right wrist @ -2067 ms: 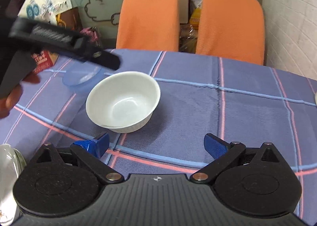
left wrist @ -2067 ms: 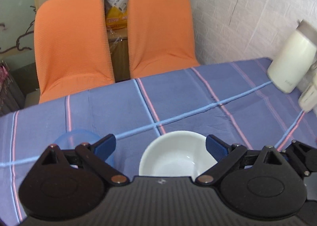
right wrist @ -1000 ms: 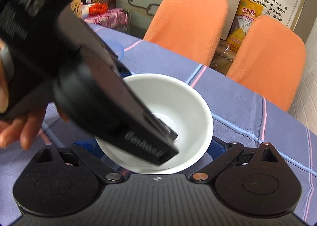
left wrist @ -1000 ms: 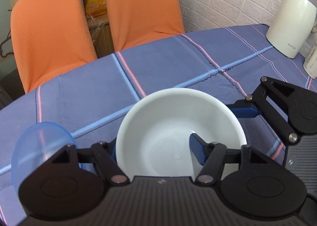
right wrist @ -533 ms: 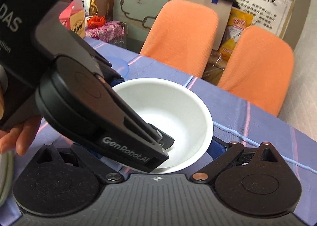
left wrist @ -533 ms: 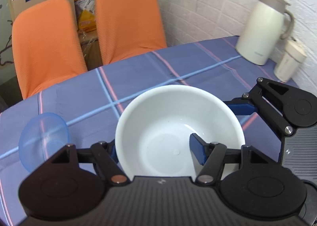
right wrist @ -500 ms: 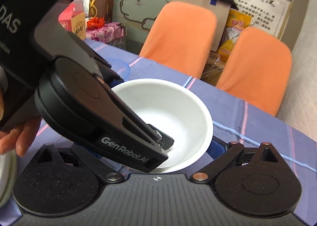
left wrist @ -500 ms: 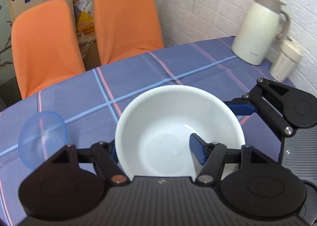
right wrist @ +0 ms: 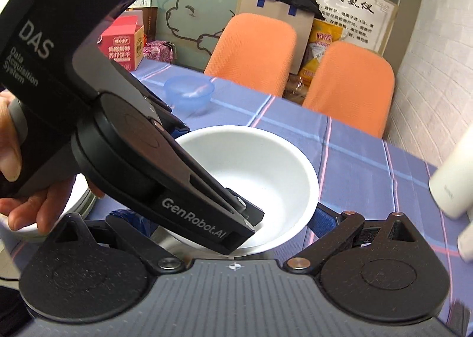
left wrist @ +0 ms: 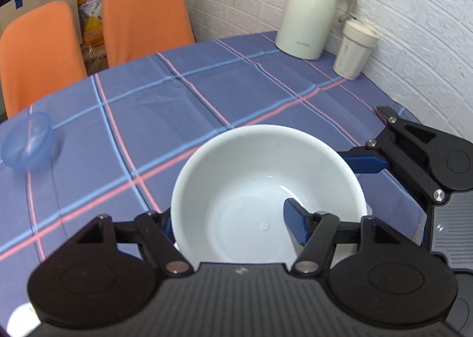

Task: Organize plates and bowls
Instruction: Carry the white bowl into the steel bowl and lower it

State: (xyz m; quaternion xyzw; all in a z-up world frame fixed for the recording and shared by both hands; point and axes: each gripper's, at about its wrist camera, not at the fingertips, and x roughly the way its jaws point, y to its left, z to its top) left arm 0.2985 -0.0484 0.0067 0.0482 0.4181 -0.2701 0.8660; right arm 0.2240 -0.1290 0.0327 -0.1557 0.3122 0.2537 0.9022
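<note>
Straddling the near rim of the white bowl (left wrist: 266,189), the left gripper (left wrist: 233,220) has one finger inside and one outside, jaws opening, grip uncertain. The right gripper (right wrist: 224,218) spans the bowl's width, its hold unclear. The blue bowl (left wrist: 26,142) sits well beyond the white bowl on the checked tablecloth (left wrist: 207,94).

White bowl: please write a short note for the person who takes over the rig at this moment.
Right gripper: jaws on both sides of the white bowl, gripping it.
Left gripper: one jaw inside the white bowl, one outside its wall; grip unclear.
Blue bowl: alone on the table, far side.
Done: white bowl taken.
To do: set it in its place, then probably the blue bowl.
</note>
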